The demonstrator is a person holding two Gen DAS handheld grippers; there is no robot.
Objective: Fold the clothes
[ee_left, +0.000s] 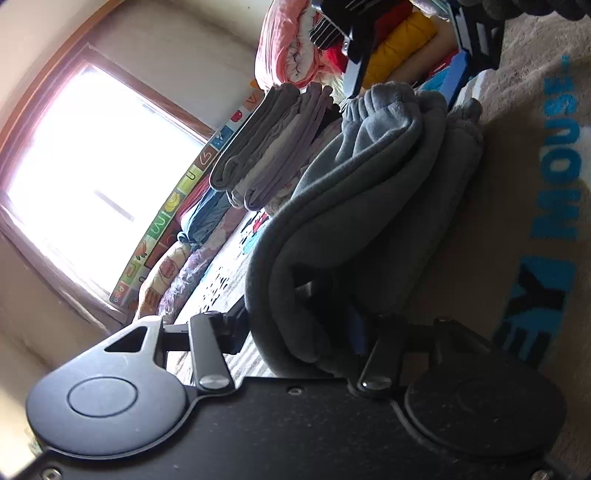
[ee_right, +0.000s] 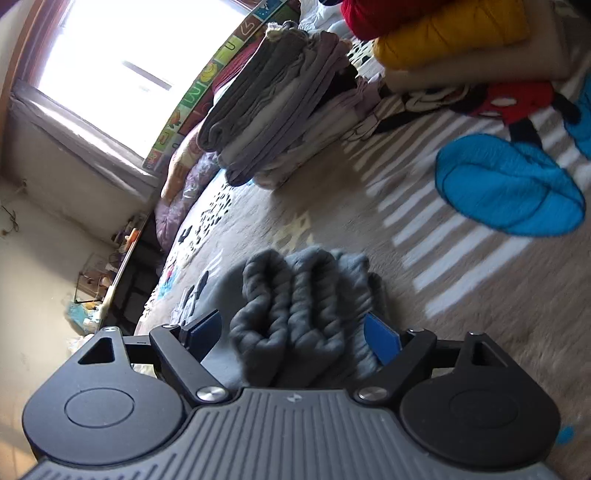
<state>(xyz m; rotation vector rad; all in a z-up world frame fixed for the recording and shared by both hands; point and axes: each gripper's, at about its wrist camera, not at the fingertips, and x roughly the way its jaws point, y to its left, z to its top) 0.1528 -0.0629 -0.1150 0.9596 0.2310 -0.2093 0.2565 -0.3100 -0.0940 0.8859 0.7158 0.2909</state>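
A thick grey fleece garment [ee_left: 354,206] lies folded lengthwise on the beige cartoon blanket [ee_left: 517,155]. My left gripper [ee_left: 295,328] is shut on its near end, with the cloth bunched between the jaws and hiding the fingertips. At the garment's far, ribbed end, black and blue parts of my right gripper [ee_left: 458,70] show in the left wrist view. In the right wrist view my right gripper [ee_right: 295,332] stands wide open. The garment's ribbed rolls [ee_right: 295,310] sit between its blue pads [ee_right: 382,341], with a gap on the left side.
A stack of folded grey and lilac clothes [ee_right: 280,110] stands behind the garment, towards the window [ee_right: 122,55]. Yellow [ee_right: 450,29] and red rolled items rest on a beige pile at the back right. A pink blanket [ee_left: 291,44], a colourful mat and cushions line the wall.
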